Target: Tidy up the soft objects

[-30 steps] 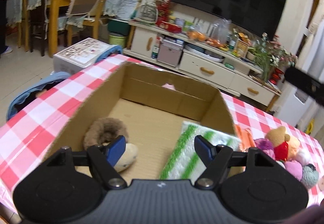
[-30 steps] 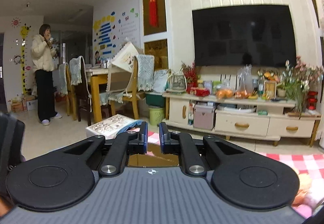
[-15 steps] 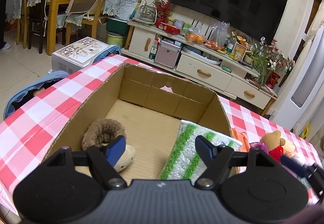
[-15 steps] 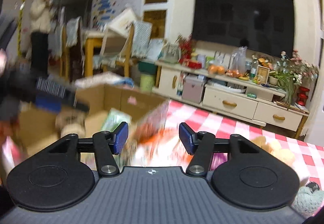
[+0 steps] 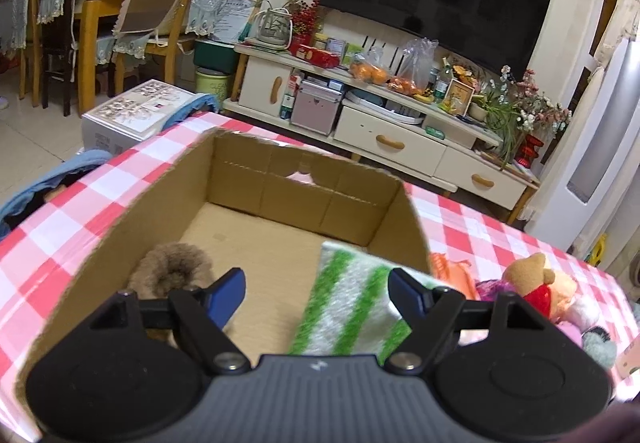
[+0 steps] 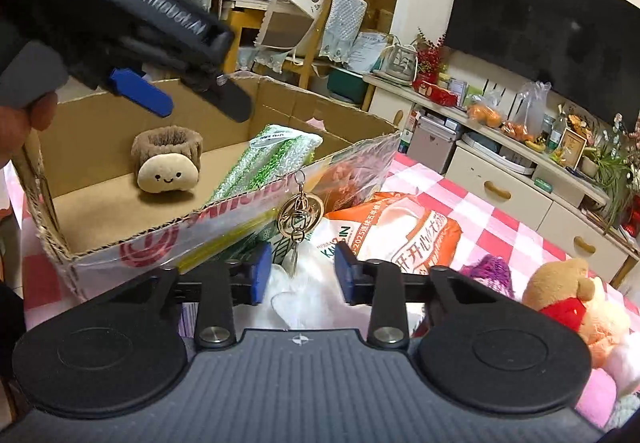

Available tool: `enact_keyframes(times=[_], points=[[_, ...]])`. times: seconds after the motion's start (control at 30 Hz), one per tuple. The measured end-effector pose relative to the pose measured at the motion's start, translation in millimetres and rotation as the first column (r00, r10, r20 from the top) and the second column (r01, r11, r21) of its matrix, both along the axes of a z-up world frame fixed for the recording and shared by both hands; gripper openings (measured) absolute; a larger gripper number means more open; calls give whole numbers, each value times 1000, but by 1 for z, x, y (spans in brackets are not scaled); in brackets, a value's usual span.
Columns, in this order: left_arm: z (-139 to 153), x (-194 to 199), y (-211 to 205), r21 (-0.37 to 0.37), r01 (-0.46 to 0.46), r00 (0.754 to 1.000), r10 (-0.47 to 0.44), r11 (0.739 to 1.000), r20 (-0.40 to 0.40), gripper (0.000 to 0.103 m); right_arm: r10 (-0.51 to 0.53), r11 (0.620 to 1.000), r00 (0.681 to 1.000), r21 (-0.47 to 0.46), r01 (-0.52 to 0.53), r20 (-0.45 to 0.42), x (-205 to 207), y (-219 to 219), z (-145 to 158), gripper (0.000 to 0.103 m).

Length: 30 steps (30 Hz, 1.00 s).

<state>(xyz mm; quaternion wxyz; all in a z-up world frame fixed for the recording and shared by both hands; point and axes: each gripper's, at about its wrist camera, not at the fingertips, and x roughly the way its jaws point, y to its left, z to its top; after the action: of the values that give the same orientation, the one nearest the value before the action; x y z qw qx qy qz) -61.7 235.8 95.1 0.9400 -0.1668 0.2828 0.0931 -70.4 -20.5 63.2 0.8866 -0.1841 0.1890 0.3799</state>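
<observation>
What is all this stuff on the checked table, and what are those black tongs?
Cardboard box: one, brown, open, on the red-and-white checked table.
Smiley plush: one, cream with brown fur ring, inside the box.
Striped cloth pack: one, green and white, inside the box.
Orange bag: one, beside the box.
Gold keyring: one, on a white soft thing, between the right tongs' fingers.
Bear plush: one, tan with red, right of the bag.
Purple plush: one, beside the bear.
Left tongs: black, blue pads, open, over the box.
Right tongs: closing around the keyring.
</observation>
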Motion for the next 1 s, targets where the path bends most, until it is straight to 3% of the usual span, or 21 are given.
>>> enact_keyframes(times=[0.17, 0.3, 0.4, 0.5, 0.57, 0.8, 1.0], points=[[0, 18, -17, -8, 55, 998, -55, 998, 12, 80, 1, 1000, 999, -12, 0, 44, 1, 5, -8, 23], [-6, 34, -30, 29, 71, 997, -70, 997, -40, 81, -7, 1000, 999, -13, 8, 43, 2, 5, -10, 16], [-8, 38, -24, 40, 11, 997, -8, 999, -79, 80, -9, 999, 998, -45, 11, 58, -2, 5, -10, 13], [-13, 44, -12, -39, -15, 990, 9, 999, -139, 78, -11, 997, 997, -73, 17, 74, -8, 2, -12, 12], [-14, 43, -11, -39, -32, 989, 25, 999, -148, 78, -17, 996, 997, -84, 24, 82, -12, -2, -13, 11], [-7, 35, -23, 18, -38, 994, 39, 999, -97, 79, -77, 995, 995, -58, 81, 62, -19, -21, -11, 11], [5, 26, -42, 59, 21, 1000, -19, 998, -24, 80, -160, 986, 986, -37, 162, 39, -35, -50, -10, 7]])
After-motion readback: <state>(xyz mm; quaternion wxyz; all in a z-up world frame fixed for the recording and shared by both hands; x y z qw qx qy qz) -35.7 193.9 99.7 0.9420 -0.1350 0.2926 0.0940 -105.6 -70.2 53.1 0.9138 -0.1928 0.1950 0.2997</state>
